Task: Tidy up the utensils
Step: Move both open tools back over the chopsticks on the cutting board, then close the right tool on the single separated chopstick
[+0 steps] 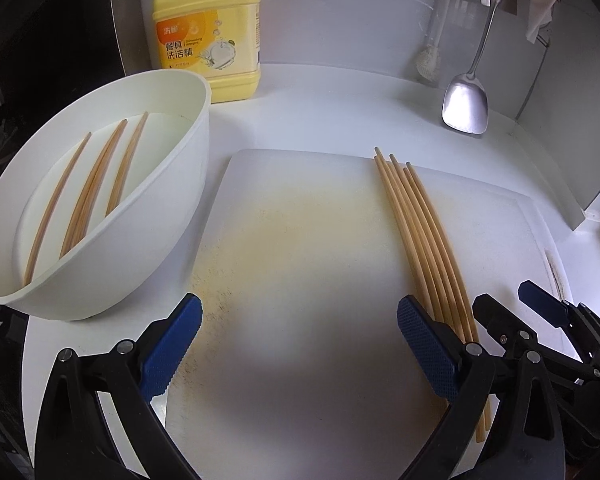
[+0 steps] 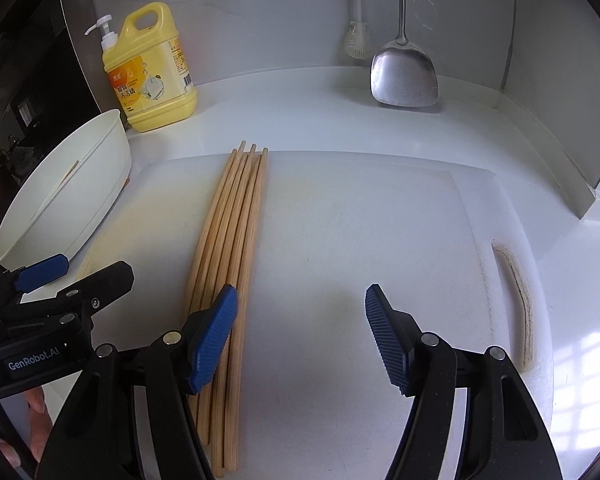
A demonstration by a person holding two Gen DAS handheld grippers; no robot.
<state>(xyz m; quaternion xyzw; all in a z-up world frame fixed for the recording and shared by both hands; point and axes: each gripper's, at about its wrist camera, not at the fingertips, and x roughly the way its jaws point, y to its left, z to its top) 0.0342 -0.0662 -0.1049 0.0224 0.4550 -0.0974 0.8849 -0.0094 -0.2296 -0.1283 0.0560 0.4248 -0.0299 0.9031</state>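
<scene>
Because both pairs of tongs hang apart and hold nothing, you have a free choice of grip. Your left tongs hover over the near edge of the cutting board, and your right tongs sit just beside them, with the left finger's pad over the near ends of the loose chopsticks. Those chopsticks lie in a tight bundle along the board, running away from you. They look light, stiff and smooth, so they are likely to roll or fan out if you pinch the whole bundle. Take one or two, across the shaft near the middle, where it balances. Further left on the worktop stands the white bowl, with several chopsticks already lying inside. Beyond it are the yellow detergent bottle and a steel spatula.
</scene>
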